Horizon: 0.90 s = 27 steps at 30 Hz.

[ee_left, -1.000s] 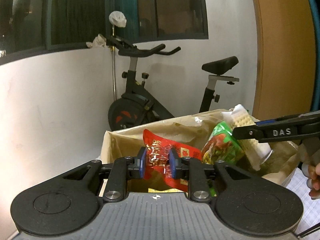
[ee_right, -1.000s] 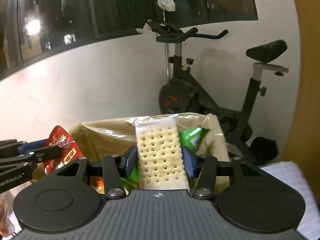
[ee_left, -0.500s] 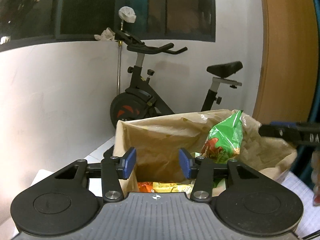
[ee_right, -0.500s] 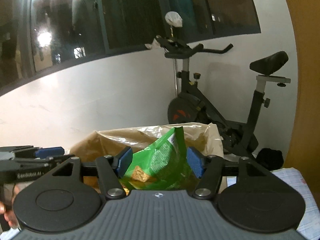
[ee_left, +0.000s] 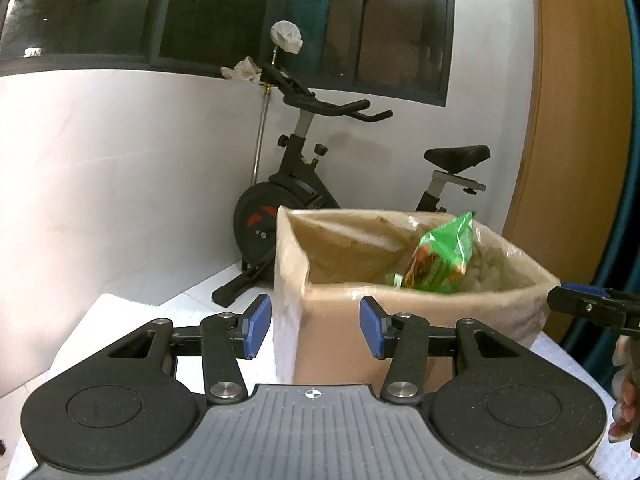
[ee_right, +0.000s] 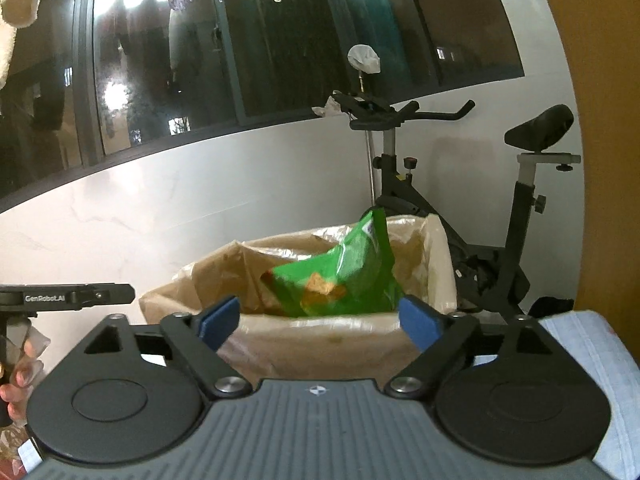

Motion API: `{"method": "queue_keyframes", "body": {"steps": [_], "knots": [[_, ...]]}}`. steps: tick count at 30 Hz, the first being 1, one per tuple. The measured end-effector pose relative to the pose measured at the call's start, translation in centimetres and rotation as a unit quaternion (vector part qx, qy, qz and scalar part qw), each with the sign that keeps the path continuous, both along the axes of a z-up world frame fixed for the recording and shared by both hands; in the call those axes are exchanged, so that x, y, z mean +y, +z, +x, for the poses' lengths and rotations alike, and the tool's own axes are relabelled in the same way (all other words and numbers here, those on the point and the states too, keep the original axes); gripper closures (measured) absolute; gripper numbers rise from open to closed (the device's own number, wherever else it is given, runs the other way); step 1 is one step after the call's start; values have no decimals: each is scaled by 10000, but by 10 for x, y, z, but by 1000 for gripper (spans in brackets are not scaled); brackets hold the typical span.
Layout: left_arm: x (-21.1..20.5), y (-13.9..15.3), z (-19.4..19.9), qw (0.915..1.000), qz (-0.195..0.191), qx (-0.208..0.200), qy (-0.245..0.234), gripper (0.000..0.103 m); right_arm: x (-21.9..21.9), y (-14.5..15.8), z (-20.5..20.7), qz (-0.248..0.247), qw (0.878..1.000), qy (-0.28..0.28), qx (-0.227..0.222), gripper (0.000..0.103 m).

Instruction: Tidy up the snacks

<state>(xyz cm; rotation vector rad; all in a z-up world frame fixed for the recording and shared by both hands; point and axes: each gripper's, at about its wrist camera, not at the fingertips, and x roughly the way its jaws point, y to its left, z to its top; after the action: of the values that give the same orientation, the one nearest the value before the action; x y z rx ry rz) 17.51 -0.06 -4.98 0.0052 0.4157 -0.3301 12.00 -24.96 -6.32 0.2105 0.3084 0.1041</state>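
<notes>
A brown cardboard box [ee_left: 340, 312] lined with clear plastic stands on the table. A green snack bag [ee_left: 444, 256] sticks up out of it at the right side; it also shows in the right wrist view [ee_right: 344, 276], inside the box [ee_right: 320, 340]. My left gripper [ee_left: 314, 326] is open and empty, just short of the box's near left corner. My right gripper [ee_right: 320, 324] is open and empty in front of the box's near wall. The box's other contents are hidden.
A black exercise bike [ee_left: 304, 184] stands behind the box against the white wall, also in the right wrist view [ee_right: 480, 216]. A wooden panel [ee_left: 576, 120] is at the right. A pale checked cloth [ee_right: 592, 344] covers the table.
Both grippers opened: the left let go of the red packet, the right the cracker pack, and both pulled back from above the box. Neither item is visible now.
</notes>
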Motion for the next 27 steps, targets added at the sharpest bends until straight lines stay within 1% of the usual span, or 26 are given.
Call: {"method": "queue_keyframes", "body": {"steps": [3, 4, 9, 12, 17, 20, 24, 27], "knots": [[2, -12, -10, 10000, 29, 86, 3, 52, 4, -8, -8, -11, 10000, 8, 81, 6], [3, -16, -12, 9999, 33, 125, -12, 52, 5, -11, -10, -15, 9999, -21, 119, 5], [1, -39, -18, 9993, 20, 364, -25, 52, 13, -28, -16, -157, 9991, -286, 286, 0], [1, -51, -17, 9986, -52, 532, -36, 52, 12, -41, -18, -137, 9983, -325, 465, 0], [-2, -66, -14, 9977, 7, 682, 9, 52, 10, -65, -19, -317, 9961, -350, 742, 0], [0, -73, -14, 9970, -42, 765, 54, 52, 7, -78, -20, -428, 9946, -374, 869, 0], [3, -83, -22, 9963, -15, 840, 156, 52, 1, -103, -20, -553, 9915, -164, 1164, 0], [4, -91, -24, 9956, -9, 913, 221, 52, -1, -122, -20, -879, 9872, -229, 1310, 0]]}}
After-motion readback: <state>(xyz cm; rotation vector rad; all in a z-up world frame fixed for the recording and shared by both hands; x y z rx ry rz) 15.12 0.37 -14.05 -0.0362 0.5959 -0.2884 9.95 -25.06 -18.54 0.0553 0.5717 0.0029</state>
